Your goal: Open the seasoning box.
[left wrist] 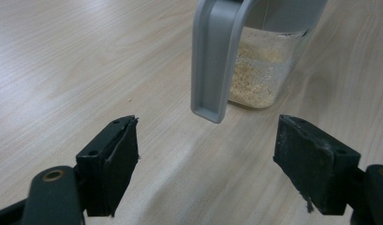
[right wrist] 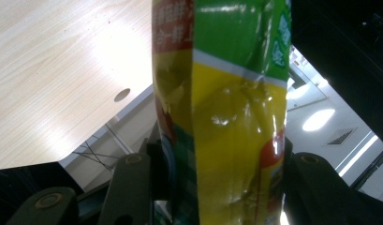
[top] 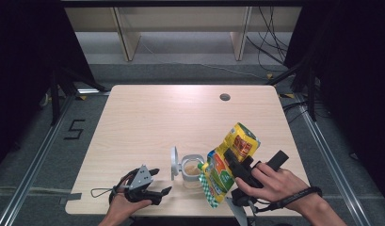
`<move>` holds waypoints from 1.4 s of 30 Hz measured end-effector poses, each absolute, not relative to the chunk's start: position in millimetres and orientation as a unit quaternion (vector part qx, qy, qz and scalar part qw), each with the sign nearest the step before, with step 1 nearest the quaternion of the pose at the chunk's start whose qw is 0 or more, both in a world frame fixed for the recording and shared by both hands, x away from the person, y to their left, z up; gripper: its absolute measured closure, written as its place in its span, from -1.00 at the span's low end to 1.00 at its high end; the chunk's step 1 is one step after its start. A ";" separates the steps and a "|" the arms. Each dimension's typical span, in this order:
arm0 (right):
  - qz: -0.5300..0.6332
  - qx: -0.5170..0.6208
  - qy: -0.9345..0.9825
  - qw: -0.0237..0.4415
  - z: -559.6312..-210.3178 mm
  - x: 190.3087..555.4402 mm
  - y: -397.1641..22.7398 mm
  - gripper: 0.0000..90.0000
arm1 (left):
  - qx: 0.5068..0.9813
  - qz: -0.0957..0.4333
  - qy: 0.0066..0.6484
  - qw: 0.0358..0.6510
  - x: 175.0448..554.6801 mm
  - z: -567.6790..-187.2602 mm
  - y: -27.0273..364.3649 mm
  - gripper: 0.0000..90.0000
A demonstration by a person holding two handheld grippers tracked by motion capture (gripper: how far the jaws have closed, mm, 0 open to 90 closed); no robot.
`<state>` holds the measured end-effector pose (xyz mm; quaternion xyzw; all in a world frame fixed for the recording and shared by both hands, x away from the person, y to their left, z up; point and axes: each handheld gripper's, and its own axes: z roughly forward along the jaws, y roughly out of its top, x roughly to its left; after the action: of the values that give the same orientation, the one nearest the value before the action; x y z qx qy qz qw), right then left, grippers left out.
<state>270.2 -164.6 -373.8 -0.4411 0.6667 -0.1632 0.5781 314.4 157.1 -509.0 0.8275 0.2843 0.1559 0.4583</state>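
while the right gripper [top: 233, 165] clamps the yellow-green pouch [top: 226, 162] across its middle, the pouch hangs tilted with its lower corner directly over the open mouth of the clear container [top: 192, 170]. the container stands just ahead of the left gripper [top: 150, 184], whose jaws are spread apart and hold nothing, with the raised grey lid [left wrist: 216, 56] between and beyond them. pale granules [left wrist: 254, 75] partly fill the container, so the step in hand appears to be pouring from pouch to container. the next move likely calls for a steady tilt with the opening kept over the mouth, and possibly the left gripper bracing the container. the pouch carries red panels with yellow characters [right wrist: 173, 23], too blurred to read; no brand is legible. a "5" [top: 75, 129] is marked on the floor, well to the left gripper's outer side.
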 end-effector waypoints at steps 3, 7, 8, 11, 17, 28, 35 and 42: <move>-0.163 -0.442 0.667 0.577 -373.8 270.6 -164.8 0.31 | 0.829 0.158 0.280 0.459 314.6 -508.9 157.2 -0.52; -0.163 -0.442 0.667 0.577 -373.4 269.7 -164.4 0.32 | 0.825 0.153 0.289 0.462 313.7 -509.2 157.1 -0.52; -0.163 -0.442 0.667 0.577 -373.4 269.7 -164.4 0.32 | 0.825 0.153 0.289 0.462 313.7 -509.2 157.1 -0.52; -0.162 -0.443 0.666 0.578 -373.2 269.3 -163.8 0.32 | 0.827 0.155 0.281 0.461 314.5 -508.7 157.6 -0.52; -0.161 -0.443 0.666 0.579 -372.3 269.7 -163.7 0.32 | 0.824 0.154 0.289 0.462 313.6 -509.3 157.2 -0.52; -0.159 -0.446 0.665 0.578 -370.7 270.3 -164.0 0.32 | 0.829 0.163 0.277 0.458 315.7 -507.8 159.2 -0.52; -0.162 -0.449 0.664 0.576 -373.9 273.1 -161.3 0.33 | 0.824 0.161 0.285 0.463 313.7 -507.4 159.7 -0.52; -0.157 -0.451 0.663 0.576 -372.4 270.9 -160.1 0.34 | 0.828 0.164 0.276 0.459 315.1 -507.6 159.9 -0.52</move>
<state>270.9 -160.1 -372.4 -0.4511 0.6629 -0.1574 0.5764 315.1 159.9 -507.6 0.8283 0.2763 0.1636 0.4592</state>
